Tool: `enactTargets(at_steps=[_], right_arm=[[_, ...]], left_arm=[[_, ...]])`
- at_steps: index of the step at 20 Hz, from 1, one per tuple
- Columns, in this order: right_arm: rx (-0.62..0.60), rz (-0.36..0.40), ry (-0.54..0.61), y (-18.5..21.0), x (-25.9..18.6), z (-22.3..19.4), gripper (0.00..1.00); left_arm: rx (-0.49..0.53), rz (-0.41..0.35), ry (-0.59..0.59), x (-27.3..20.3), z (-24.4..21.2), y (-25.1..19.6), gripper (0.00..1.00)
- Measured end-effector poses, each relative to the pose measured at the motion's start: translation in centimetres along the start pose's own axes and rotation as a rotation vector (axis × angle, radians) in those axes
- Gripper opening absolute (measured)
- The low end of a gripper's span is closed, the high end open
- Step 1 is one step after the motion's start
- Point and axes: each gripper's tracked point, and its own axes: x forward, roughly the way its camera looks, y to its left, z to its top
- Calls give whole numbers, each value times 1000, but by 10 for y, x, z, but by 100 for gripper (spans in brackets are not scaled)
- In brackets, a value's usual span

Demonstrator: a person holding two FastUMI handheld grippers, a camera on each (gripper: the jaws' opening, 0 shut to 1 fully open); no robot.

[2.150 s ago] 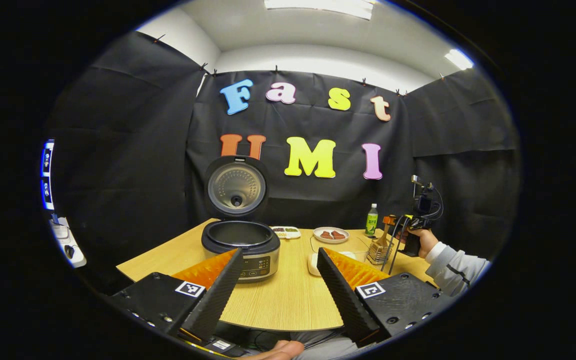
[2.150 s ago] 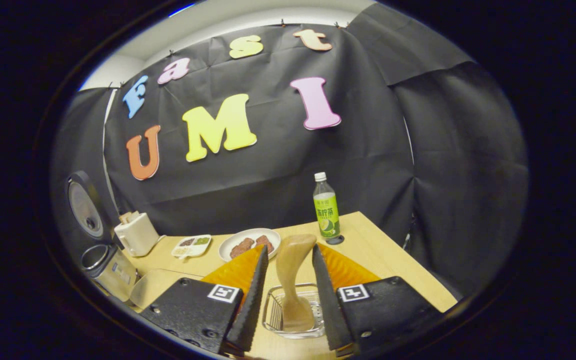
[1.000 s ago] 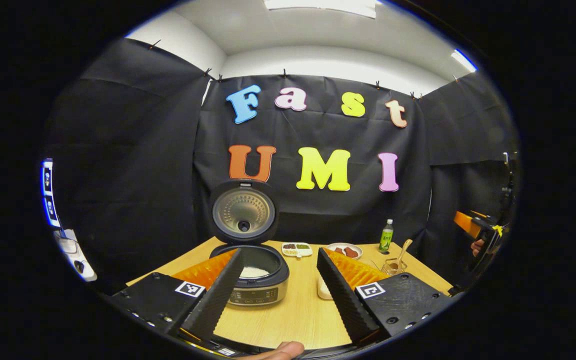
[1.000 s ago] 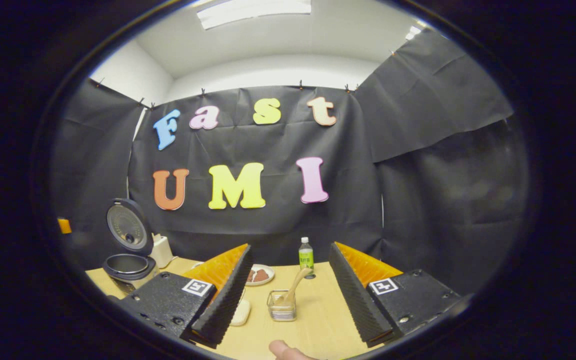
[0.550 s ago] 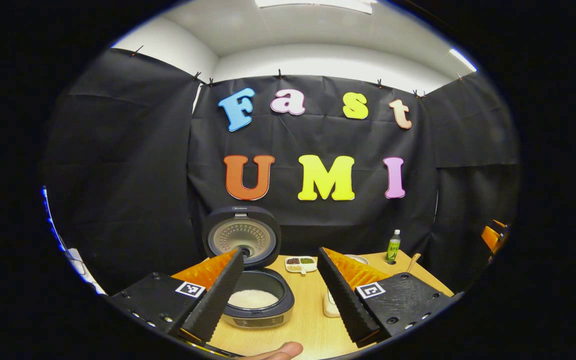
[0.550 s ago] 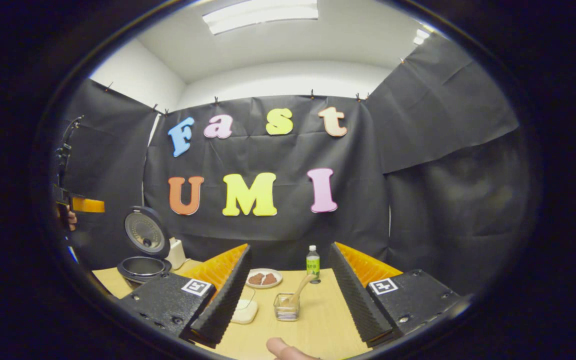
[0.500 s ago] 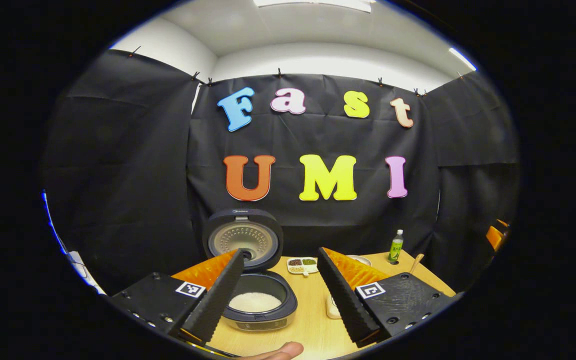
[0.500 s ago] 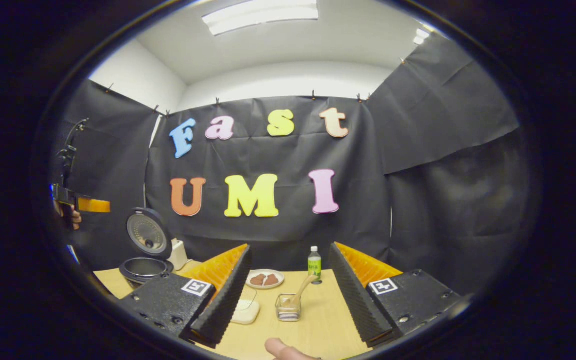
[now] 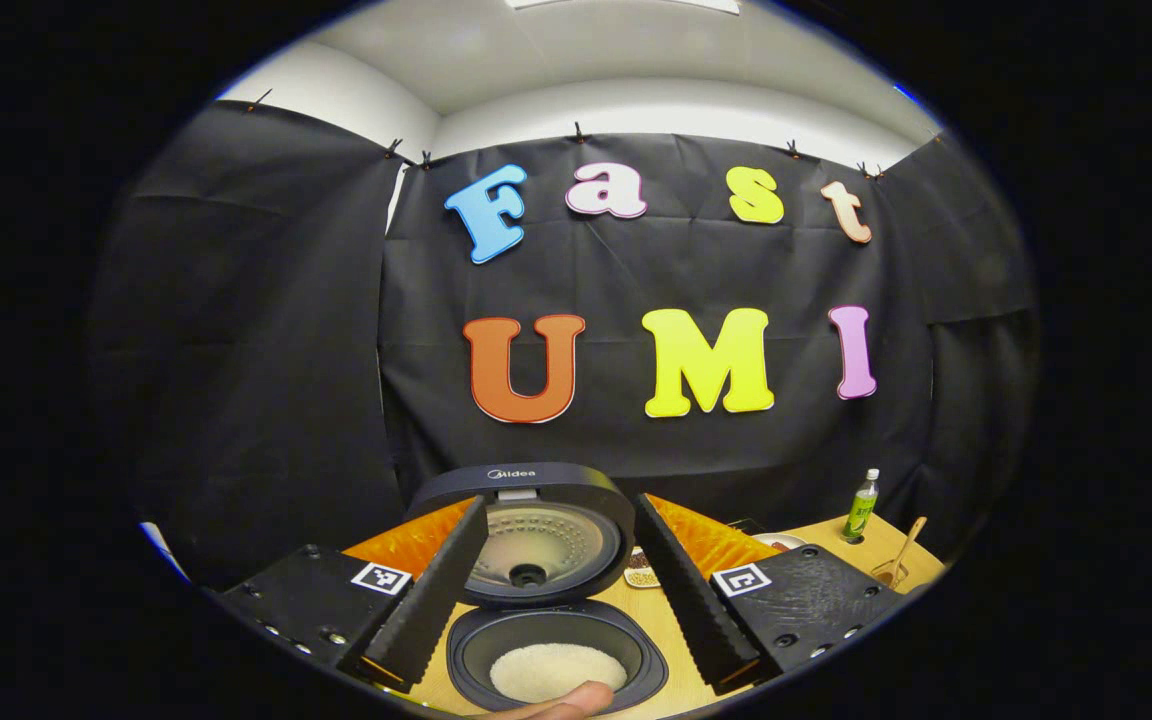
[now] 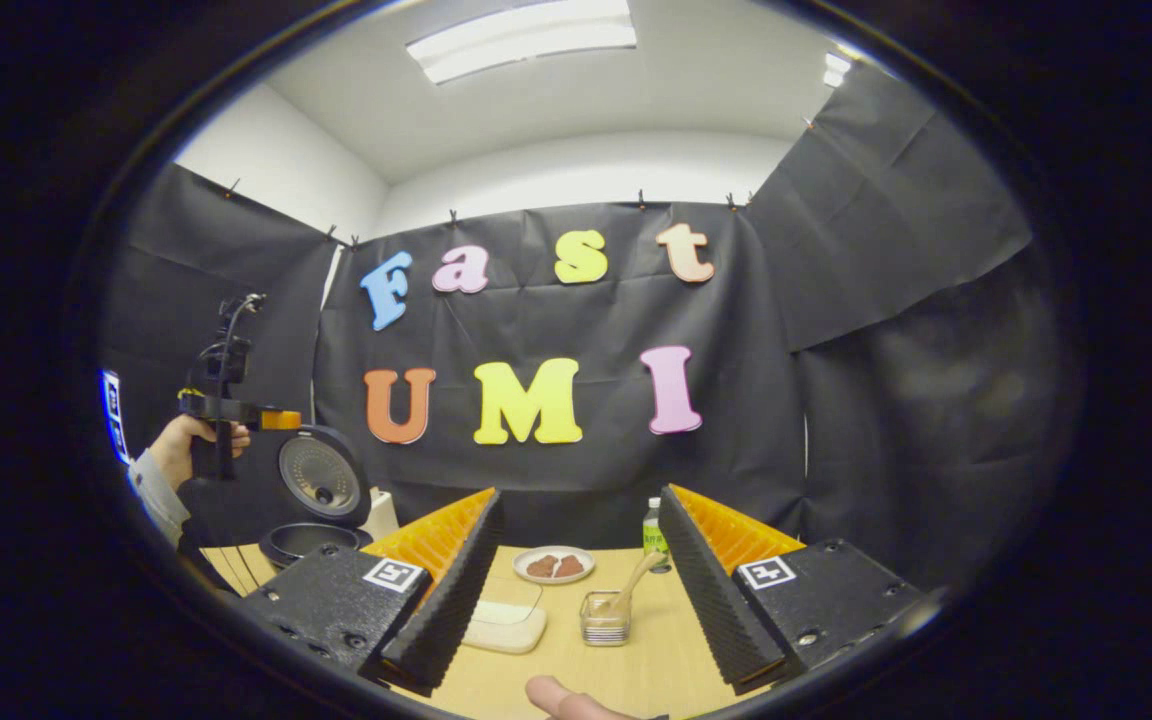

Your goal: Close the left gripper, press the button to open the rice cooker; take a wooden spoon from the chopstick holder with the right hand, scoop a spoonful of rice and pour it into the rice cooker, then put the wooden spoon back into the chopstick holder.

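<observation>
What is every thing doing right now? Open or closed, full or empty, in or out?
rice cooker: lid up, white rice in the pot.
wooden spoon: standing in the chopstick holder, leaning.
chopstick holder: upright on the table, holding the spoon.
green bottle: upright, cap on.
plate: brown food on it.
left gripper: open, holding nothing.
right gripper: open, holding nothing.

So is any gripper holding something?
No. Both the left gripper and right gripper are open; the spoon stands in its holder.
</observation>
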Motion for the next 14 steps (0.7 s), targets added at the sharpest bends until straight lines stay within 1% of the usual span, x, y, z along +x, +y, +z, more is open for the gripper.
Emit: enactTargets(at_steps=[2,3,5,6,7,8,9,11,12,13,14], right_arm=[[-16,21,-19,10,8,-4,99],[-20,33,-14,15,12,-9,99],[-16,56,15,24,26,-24,99],[-11,61,31,27,34,-29,96],[-8,61,48,29,42,-36,99],[-4,57,59,29,49,-41,97],[-2,52,66,29,56,-44,99],[11,49,82,32,66,-53,99],[26,48,89,33,69,-57,99],[38,44,100,33,73,-62,99],[42,37,111,31,77,-68,96]], left_arm=[[-35,6,-23,20,14,4,94],[-43,26,-43,32,19,11,94],[-51,43,-53,55,22,20,93],[-56,52,-55,65,22,25,94],[-62,56,-47,76,19,28,94],[-75,65,-50,86,17,33,94],[-90,69,-43,97,15,36,94],[-125,59,-11,118,5,35,94],[-124,72,4,126,-1,36,95],[-102,88,-5,131,0,38,95],[-83,96,-5,136,1,38,96]])
